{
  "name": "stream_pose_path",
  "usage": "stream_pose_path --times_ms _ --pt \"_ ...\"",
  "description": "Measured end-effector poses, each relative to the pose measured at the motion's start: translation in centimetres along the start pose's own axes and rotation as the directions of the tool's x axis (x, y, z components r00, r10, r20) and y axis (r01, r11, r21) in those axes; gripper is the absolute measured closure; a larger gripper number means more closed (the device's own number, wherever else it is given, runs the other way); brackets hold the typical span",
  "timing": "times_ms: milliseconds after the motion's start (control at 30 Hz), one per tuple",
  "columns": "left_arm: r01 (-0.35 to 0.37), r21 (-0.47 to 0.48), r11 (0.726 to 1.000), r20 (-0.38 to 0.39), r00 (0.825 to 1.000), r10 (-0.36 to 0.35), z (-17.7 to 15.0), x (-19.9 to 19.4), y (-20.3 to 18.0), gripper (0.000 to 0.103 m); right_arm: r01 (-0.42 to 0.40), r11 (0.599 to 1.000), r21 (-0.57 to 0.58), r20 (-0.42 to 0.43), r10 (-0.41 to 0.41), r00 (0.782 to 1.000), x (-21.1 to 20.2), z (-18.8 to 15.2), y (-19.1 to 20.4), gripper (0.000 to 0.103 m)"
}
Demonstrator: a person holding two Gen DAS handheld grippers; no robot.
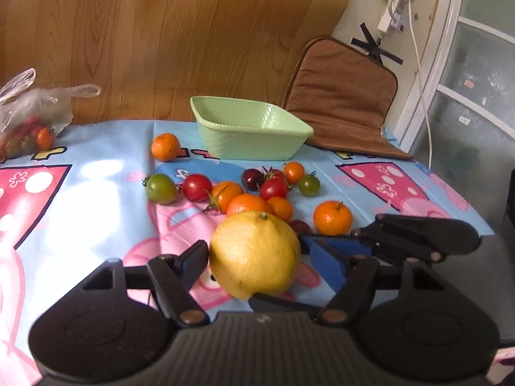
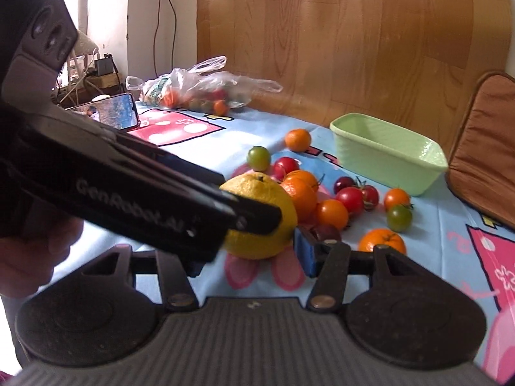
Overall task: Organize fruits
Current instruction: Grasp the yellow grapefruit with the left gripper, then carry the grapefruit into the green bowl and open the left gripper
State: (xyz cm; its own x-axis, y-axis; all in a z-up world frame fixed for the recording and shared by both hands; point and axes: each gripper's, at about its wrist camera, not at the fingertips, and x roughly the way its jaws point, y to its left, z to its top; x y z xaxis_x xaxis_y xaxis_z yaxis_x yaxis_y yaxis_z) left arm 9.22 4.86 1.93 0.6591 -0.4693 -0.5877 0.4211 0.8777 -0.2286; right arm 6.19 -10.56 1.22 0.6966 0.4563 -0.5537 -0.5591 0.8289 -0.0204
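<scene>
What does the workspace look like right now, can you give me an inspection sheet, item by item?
Surface: cartoon tablecloth on the table.
Job's things: yellow citrus; green bowl empty; loose tomatoes and mandarins between them.
Clutter: plastic bag of fruit, phone, brown cushion.
Grippers: left gripper straddles the citrus, grip unclear; right gripper open beside it.
Cables: white cord from a wall power strip.
Surroundings: wood panel wall, window.

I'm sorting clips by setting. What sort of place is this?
Probably a home dining table: a cartoon tablecloth, a cushioned chair at the table, a phone, and a plastic bag of produce.
</scene>
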Motion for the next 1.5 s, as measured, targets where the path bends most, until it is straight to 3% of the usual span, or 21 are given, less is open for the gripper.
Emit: stream_pose_path --times_ms 167,300,533,633,767,933,1067,1300,1500 --pt "-0.013 -0.004 1.000 0.000 1.000 0.013 -0.2 0.3 0.0 0.035 -0.010 1.000 0.011 -0.019 0.010 1.000 0.8 -0.1 -0.4 0.037" --pt "-0.032 -0.009 0.999 0.010 0.999 0.033 -0.1 0.4 -0.4 0.035 -0.022 0.998 0.056 -0.058 0.025 0.998 1.7 -0.1 -0.8 0.040" --pt "-0.052 0.019 0.998 0.050 0.997 0.051 0.2 -1.5 -2.1 0.036 -0.018 0.997 0.077 -0.002 0.019 1.000 -0.4 -0.5 -0.1 0.041" --pt "-0.069 0.045 0.997 0.084 0.994 0.065 1.7 -2.0 -3.1 0.036 -0.006 0.997 0.075 0.033 0.003 0.999 -1.2 0.4 -0.3 0.041" --pt "-0.088 0.071 0.994 0.127 0.989 0.078 6.0 -1.2 -3.9 0.035 0.026 0.998 0.059 0.076 -0.031 0.997 -0.9 3.1 -2.3 0.041" --pt "-0.090 0.098 0.991 0.160 0.984 0.073 12.4 2.6 -4.3 0.035 0.096 0.995 0.038 0.129 -0.100 0.987 1.0 7.0 -6.4 0.041" --pt "-0.058 0.084 0.995 0.116 0.992 0.048 15.2 7.6 -3.6 0.034 0.123 0.989 0.077 0.094 -0.130 0.987 4.0 8.3 -10.4 0.041" --pt "-0.048 0.028 0.998 0.008 0.999 0.047 17.0 15.4 -2.2 0.034 0.118 0.982 0.145 0.009 -0.121 0.993 9.0 8.0 -15.7 0.041" --pt "-0.061 0.016 0.998 -0.042 0.997 0.061 17.1 18.4 -1.6 0.033 0.103 0.979 0.174 -0.057 -0.094 0.994 11.7 7.4 -18.2 0.040"
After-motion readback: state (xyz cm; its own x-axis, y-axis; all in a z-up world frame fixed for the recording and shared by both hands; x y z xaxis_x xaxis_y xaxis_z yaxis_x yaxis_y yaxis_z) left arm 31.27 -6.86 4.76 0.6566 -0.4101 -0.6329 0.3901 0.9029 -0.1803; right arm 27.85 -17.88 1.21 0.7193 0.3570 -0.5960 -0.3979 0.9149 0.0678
